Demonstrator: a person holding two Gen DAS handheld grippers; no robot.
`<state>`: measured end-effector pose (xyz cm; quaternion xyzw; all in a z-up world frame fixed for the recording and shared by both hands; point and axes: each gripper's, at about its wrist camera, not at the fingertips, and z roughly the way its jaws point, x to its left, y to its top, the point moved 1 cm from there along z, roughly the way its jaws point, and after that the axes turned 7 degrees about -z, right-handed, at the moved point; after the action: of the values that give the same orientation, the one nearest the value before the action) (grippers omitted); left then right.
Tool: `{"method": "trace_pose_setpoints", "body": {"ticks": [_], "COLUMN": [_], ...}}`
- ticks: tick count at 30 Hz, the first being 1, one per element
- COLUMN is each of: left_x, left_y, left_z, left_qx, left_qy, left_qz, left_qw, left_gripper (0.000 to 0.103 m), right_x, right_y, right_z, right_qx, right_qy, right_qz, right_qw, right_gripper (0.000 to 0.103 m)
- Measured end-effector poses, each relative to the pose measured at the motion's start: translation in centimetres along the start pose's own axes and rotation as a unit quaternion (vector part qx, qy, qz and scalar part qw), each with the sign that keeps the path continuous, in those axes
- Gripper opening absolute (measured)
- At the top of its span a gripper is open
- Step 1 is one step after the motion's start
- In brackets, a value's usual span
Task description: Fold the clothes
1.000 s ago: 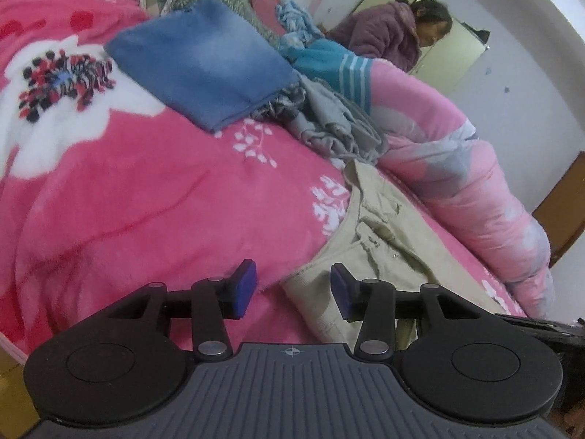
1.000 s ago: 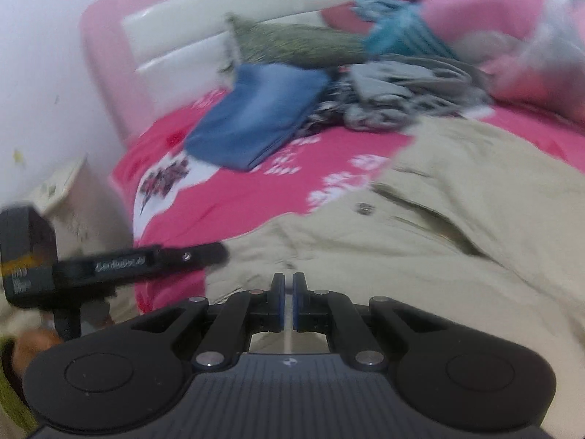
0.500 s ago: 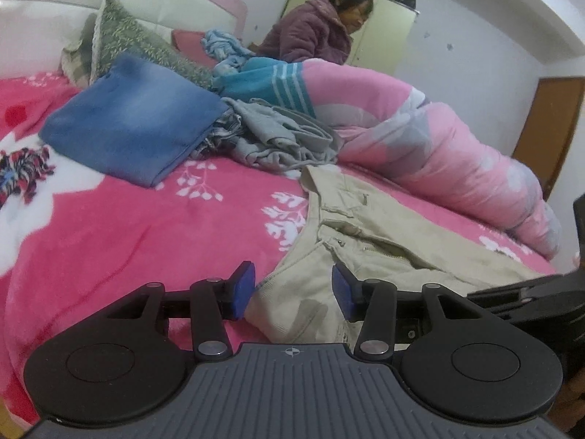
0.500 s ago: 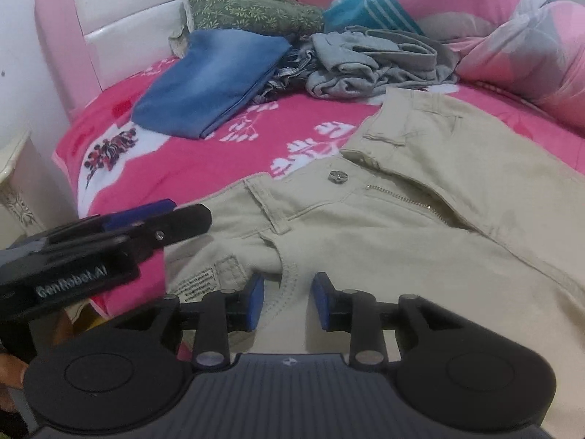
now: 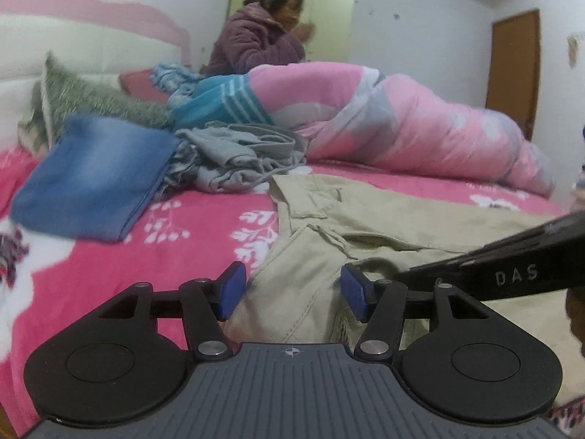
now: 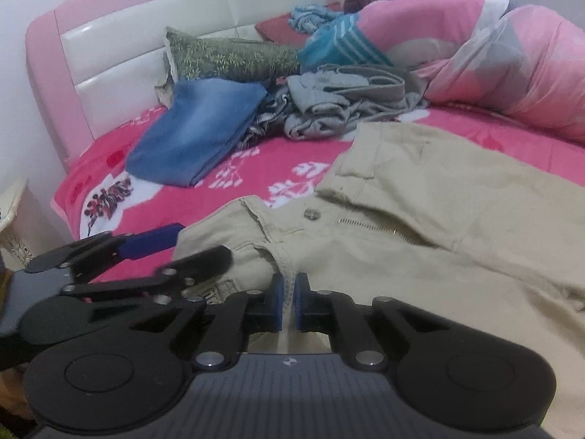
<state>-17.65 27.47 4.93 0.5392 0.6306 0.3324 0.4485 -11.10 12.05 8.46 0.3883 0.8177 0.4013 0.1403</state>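
Beige trousers (image 6: 420, 212) lie spread on the pink bed cover (image 6: 263, 157), waistband toward me, zip and button showing. They also show in the left wrist view (image 5: 384, 219). My right gripper (image 6: 289, 301) is shut on the near waistband edge of the trousers. My left gripper (image 5: 290, 289) is open, its blue pads either side of the waistband corner, not closed on it. The left gripper also shows at the left of the right wrist view (image 6: 146, 252).
A folded blue denim piece (image 6: 197, 131) lies toward the headboard. A crumpled grey garment (image 6: 347, 102) lies beside it. A rolled pink quilt (image 5: 402, 135) runs along the far side. A green pillow (image 6: 234, 58) leans on the headboard. A person (image 5: 263, 40) sits behind the bed.
My right gripper has closed on the trousers' waistband; it was open half a second ago. My left gripper has dropped lower and moved in around the waistband corner, still open.
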Motion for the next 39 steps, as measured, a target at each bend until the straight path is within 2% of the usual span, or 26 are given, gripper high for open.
{"method": "trace_pose_setpoints", "body": {"ticks": [2, 4, 7, 10, 12, 14, 16, 23, 26, 30, 33, 36, 39], "left_x": [-0.3, -0.2, -0.8, -0.8, -0.5, -0.3, -0.3, -0.6, 0.4, 3.0, 4.9, 6.1, 6.6], "left_y": [0.4, 0.7, 0.3, -0.7, -1.2, -1.5, -1.7, -2.5, -2.2, -2.1, -2.1, -1.9, -1.7], "left_z": [-0.6, -1.5, -1.0, 0.8, 1.5, 1.9, 2.4, 2.6, 2.6, 2.7, 2.2, 1.4, 0.5], "left_qx": [-0.012, -0.022, -0.004, 0.040, 0.054, 0.058, 0.063, 0.065, 0.072, 0.082, 0.071, 0.067, 0.059], "left_qy": [0.000, -0.022, -0.044, -0.026, -0.028, -0.020, 0.004, 0.051, 0.056, 0.037, 0.008, -0.019, -0.027], "left_qz": [0.008, 0.003, 0.031, 0.052, 0.051, 0.054, 0.065, 0.087, 0.048, -0.060, -0.142, -0.194, -0.223], "left_qw": [0.9999, 0.9995, 0.9986, 0.9975, 0.9969, 0.9967, 0.9959, 0.9928, 0.9947, 0.9941, 0.9873, 0.9786, 0.9726], "left_gripper": [0.057, 0.059, 0.061, 0.061, 0.061, 0.061, 0.061, 0.071, 0.076, 0.079, 0.079, 0.079, 0.079], "right_x": [-0.3, -0.5, -0.5, -0.9, -1.0, -0.7, -0.7, -0.5, -0.6, -0.4, 0.1, 0.5, -0.7], "right_y": [0.2, 0.2, 0.2, 0.0, -0.1, -0.2, -0.2, -0.3, -0.6, -2.0, -2.3, -2.5, -1.7], "right_z": [-0.1, 0.0, 0.1, 0.2, 0.2, 0.3, 0.4, 1.1, 2.0, 3.8, 2.7, 1.5, -1.2], "right_qx": [-0.001, -0.003, -0.005, -0.006, -0.003, -0.003, -0.001, 0.008, 0.022, 0.039, 0.014, -0.012, -0.074], "right_qy": [0.005, 0.014, 0.019, 0.024, 0.027, 0.028, 0.033, 0.045, 0.053, 0.065, 0.070, 0.076, 0.092], "right_qz": [0.006, 0.011, 0.013, 0.021, 0.021, 0.015, 0.015, 0.003, -0.009, -0.049, -0.077, -0.100, -0.068], "right_qw": [1.000, 1.000, 1.000, 0.999, 0.999, 0.999, 0.999, 0.999, 0.998, 0.996, 0.994, 0.992, 0.991], "right_gripper": [0.005, 0.005, 0.005, 0.005, 0.005, 0.005, 0.005, 0.006, 0.006, 0.011, 0.017, 0.021, 0.019]}}
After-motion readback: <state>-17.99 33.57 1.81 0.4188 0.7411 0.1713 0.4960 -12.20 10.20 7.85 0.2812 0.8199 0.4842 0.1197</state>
